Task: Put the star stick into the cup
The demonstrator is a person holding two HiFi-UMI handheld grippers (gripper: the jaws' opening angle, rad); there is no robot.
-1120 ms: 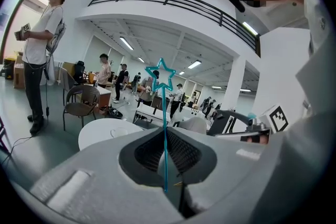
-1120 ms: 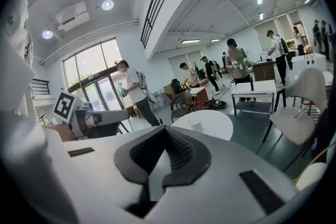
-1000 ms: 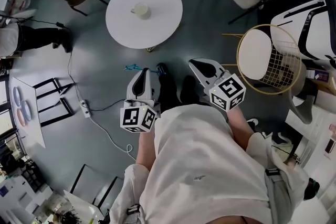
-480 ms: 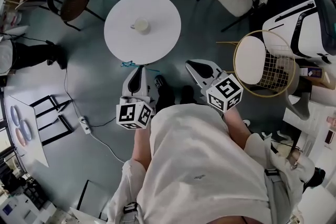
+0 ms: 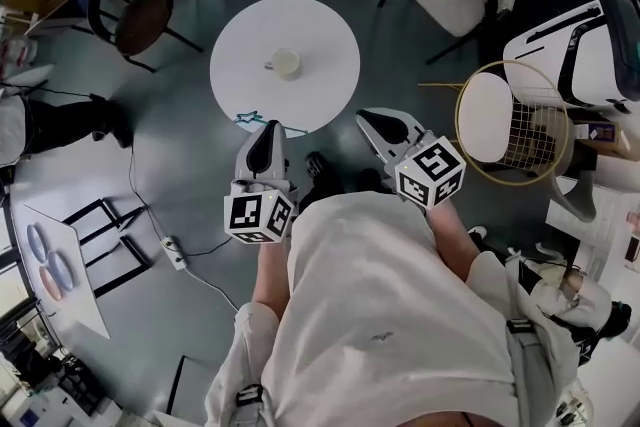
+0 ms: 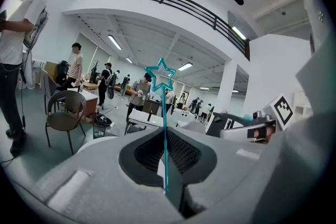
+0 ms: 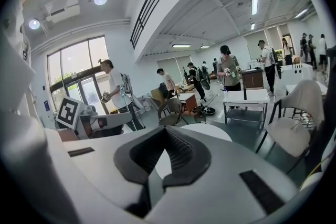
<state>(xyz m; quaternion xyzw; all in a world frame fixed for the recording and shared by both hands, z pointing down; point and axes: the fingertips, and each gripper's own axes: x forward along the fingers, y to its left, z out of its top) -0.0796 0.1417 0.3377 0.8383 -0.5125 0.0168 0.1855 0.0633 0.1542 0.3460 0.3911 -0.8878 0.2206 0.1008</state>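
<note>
Star stick (image 6: 164, 128) near table (image 5: 322, 27) edge

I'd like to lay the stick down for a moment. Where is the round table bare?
The round table is bare everywhere except its middle, where the cup stands, so there is free surface all round the cup out to the rim. The left gripper, shut on the star stick, hangs at the near edge. Chairs crowd the floor beyond.

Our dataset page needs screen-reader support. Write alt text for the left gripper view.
The left gripper has its jaws shut on a thin teal star stick, star uppermost. Behind is a large hall with a brown chair, tables and several people.
</note>
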